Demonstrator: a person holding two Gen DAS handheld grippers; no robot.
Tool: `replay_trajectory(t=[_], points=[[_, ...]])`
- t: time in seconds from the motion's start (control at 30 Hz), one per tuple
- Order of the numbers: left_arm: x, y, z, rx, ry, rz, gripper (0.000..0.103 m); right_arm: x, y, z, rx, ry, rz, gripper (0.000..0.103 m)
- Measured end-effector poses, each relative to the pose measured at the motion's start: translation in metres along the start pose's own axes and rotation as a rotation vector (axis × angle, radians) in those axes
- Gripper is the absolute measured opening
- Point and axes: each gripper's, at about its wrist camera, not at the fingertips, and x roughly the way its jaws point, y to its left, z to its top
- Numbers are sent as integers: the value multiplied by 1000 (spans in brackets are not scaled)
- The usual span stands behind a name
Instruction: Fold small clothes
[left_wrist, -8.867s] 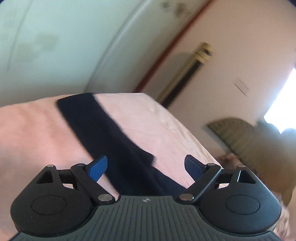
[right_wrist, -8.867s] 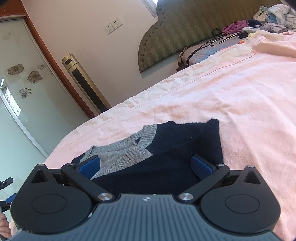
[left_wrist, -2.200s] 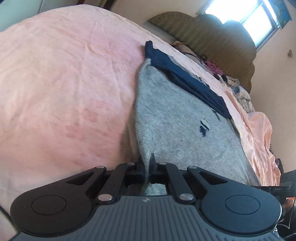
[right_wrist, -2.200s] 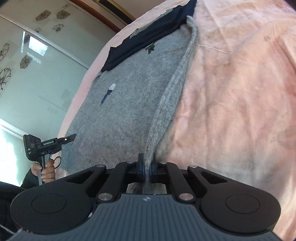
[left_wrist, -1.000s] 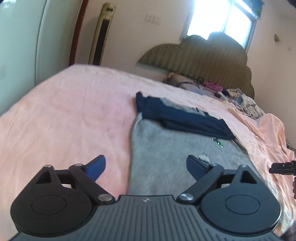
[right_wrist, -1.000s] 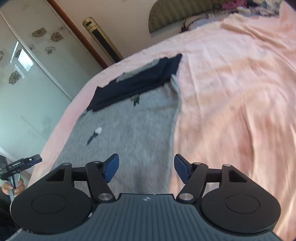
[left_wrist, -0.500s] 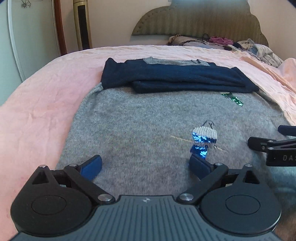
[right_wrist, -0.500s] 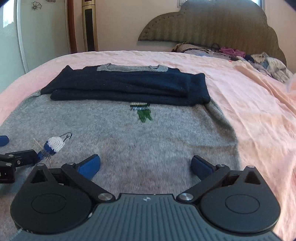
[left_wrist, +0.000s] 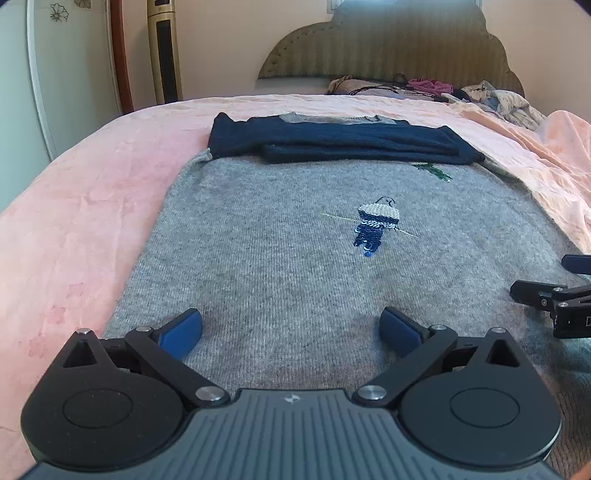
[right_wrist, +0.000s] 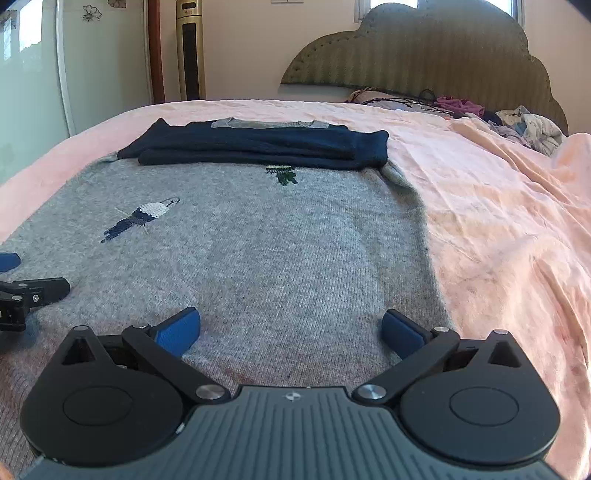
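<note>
- We see a grey sweater spread flat on a pink bedsheet, its near hem towards the foot edge of the bed and its navy sleeves folded across the chest, towards the headboard.
- The left gripper hovers over the sweater's near left part. Its jaws stand wide apart, having just been opening, with only flat knit between the blue pads; nothing is clamped.
- The right gripper hovers over the near right part, close to the sweater's right edge. Its jaws also stand wide apart, having just been opening, and they grip nothing.
- The left view alone shows the sweater's left edge against the sheet. The right view alone shows the right edge and the broad bare sheet beyond it.
- Each view catches the other tool only at its frame border: the right gripper is cut off at the right of the left view, the left gripper at the left of the right view.
- An embroidered figure and a small green motif mark the front; we cannot make out what the motif depicts.
- The near hem is hidden beneath both tool bodies.
- A heap of clothes lies near the head edge, too small to sort.
</note>
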Motion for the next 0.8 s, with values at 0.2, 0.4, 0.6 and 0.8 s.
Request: replay_trajectory(t=[0.2,0.4,0.6,0.8], points=[[-1,-1,-3,-3,-7,6,103,-1,-1,-2,6,-5,6,103],[-2,-1,-3,-3,-8,6,103,-2,-1,-2,10,-8,3,103],[-3,-1,-3,-4,-10,8,103,-2,-1,-3,12,-10,1,103],[-7,0,-5,-2,-7,8,103,-3,-1,-3,13,-11,-4,103]])
